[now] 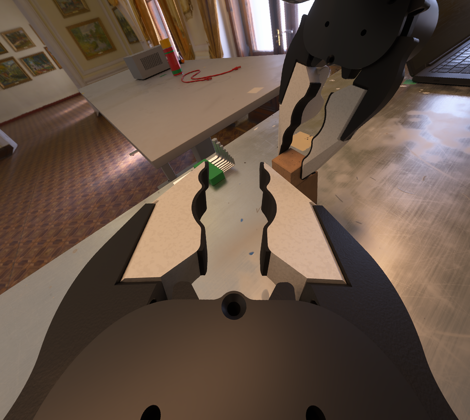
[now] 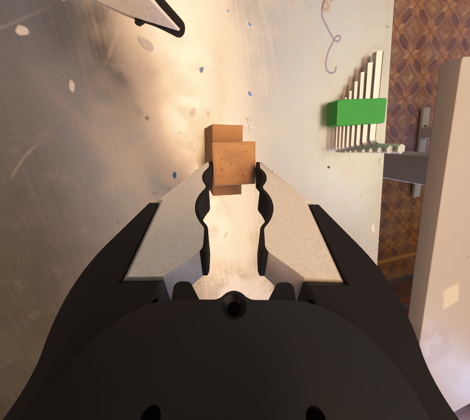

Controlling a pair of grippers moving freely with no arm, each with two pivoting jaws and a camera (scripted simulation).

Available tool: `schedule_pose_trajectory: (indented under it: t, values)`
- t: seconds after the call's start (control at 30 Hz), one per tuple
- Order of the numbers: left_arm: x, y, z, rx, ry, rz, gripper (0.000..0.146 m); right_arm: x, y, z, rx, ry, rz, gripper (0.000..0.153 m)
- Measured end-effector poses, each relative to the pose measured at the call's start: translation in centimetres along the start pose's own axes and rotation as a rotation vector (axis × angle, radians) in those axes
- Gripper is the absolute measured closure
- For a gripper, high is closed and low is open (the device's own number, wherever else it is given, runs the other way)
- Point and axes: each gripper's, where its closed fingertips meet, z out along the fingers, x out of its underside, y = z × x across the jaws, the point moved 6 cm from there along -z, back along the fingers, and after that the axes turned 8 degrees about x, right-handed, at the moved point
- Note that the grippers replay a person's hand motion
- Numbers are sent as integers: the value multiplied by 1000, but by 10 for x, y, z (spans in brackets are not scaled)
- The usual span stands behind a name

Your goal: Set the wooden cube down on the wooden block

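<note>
My right gripper (image 2: 233, 171) points down at the table and is shut on the wooden cube (image 2: 234, 162), with both fingertips against its sides. The wooden block (image 2: 223, 132) stands directly under the cube, which sits slightly off to one side of it. I cannot tell whether the two touch. In the left wrist view the right gripper (image 1: 293, 162) comes down from above onto the cube (image 1: 286, 159) and the block (image 1: 309, 187). My left gripper (image 1: 232, 168) is open and empty, low over the table just left of the stack. One of its fingers (image 2: 142, 6) shows in the right wrist view.
A green holder with a set of hex keys (image 1: 216, 175) lies near the table's edge, also in the right wrist view (image 2: 356, 112). A laptop (image 1: 445, 64) is at the far right. A second table (image 1: 178, 107) carries a grey box, a spray can and a red cable.
</note>
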Motion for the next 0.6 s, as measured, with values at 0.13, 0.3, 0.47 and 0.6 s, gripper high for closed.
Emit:
schedule_pose_trajectory:
  t: [0.13, 0.3, 0.47, 0.6]
  values:
    - [0, 0, 0, 0, 0, 0, 106, 2, -1, 2, -10, -15, 6, 115]
    - [0, 0, 0, 1, 0, -1, 106, 3, -2, 0, -22, -26, 12, 113]
    - [1, 0, 0, 3, 3, 0, 106, 1, -5, -8, -8, -41, 12, 111]
    - [3, 0, 1, 13, 15, -10, 106, 0, -11, -30, 4, -131, 66, 111]
